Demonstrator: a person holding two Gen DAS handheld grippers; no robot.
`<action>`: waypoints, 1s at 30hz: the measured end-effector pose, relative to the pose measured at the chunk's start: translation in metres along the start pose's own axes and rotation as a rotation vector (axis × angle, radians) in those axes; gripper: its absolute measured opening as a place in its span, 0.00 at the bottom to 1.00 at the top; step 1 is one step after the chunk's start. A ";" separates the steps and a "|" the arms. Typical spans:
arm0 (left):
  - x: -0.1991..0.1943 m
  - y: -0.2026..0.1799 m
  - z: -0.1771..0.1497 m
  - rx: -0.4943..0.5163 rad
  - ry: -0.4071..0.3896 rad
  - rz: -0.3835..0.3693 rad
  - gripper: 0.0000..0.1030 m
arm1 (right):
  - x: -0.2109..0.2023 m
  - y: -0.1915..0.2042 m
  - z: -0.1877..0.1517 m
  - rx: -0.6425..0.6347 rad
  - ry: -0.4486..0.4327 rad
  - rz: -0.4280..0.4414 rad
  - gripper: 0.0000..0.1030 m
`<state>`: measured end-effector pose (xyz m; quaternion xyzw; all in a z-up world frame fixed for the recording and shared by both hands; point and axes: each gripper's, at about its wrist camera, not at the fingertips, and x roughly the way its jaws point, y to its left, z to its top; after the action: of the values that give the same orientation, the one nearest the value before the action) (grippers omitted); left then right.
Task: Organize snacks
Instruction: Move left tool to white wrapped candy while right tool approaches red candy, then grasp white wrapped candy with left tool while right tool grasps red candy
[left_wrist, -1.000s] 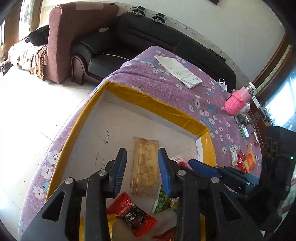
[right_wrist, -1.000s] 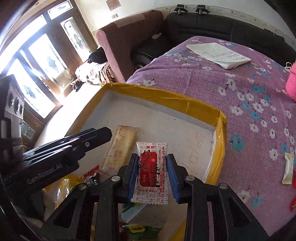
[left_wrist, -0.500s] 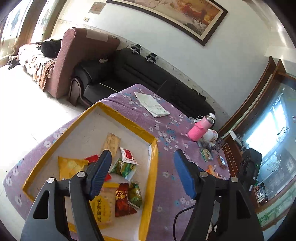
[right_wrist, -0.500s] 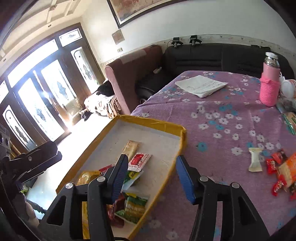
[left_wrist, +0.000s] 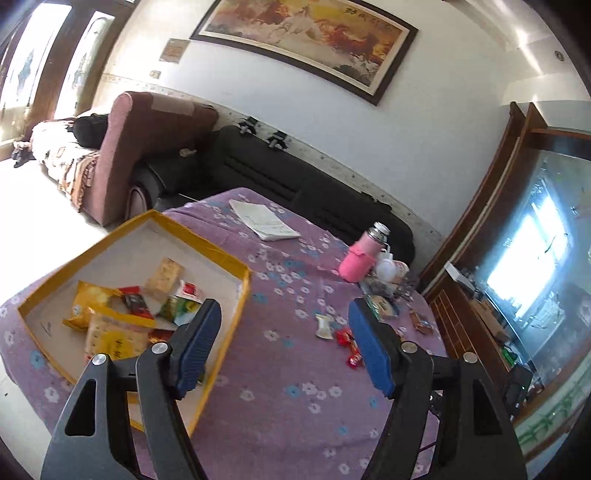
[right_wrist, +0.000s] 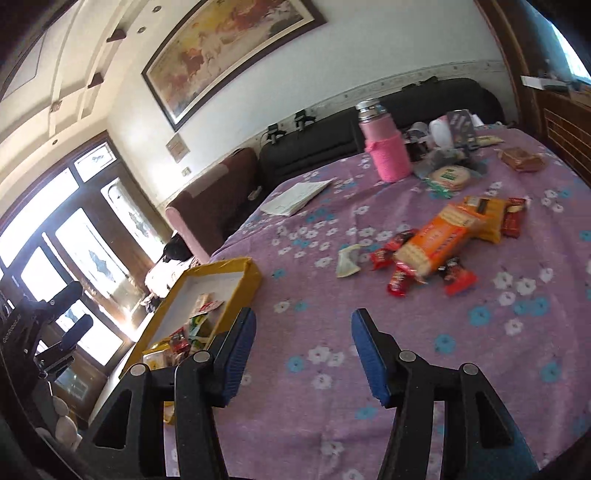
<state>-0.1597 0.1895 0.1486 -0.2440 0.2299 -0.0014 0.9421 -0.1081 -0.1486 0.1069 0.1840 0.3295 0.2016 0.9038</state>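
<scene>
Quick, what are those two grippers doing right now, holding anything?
Left gripper: opening, nothing between its jaws.
Right gripper: open, empty.

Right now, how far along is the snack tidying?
Partly done. Several packets already lie in the yellow-edged box. Nothing is in hand: the left tool is opening with nothing between its pads, and the right tool is open and empty. Left to collect: the orange biscuit pack and small red packets on the purple tablecloth.
</scene>
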 end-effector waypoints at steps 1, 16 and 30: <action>0.006 -0.006 -0.004 0.011 0.022 -0.013 0.71 | -0.005 -0.011 0.002 0.010 0.000 -0.023 0.58; 0.071 -0.012 -0.040 0.039 0.197 -0.010 0.71 | 0.082 -0.064 0.027 0.073 0.185 -0.075 0.56; 0.131 -0.009 -0.034 0.068 0.316 -0.014 0.71 | 0.174 -0.057 0.030 -0.007 0.240 -0.240 0.20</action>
<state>-0.0565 0.1506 0.0698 -0.2103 0.3734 -0.0542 0.9019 0.0477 -0.1184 0.0110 0.1149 0.4542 0.1136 0.8761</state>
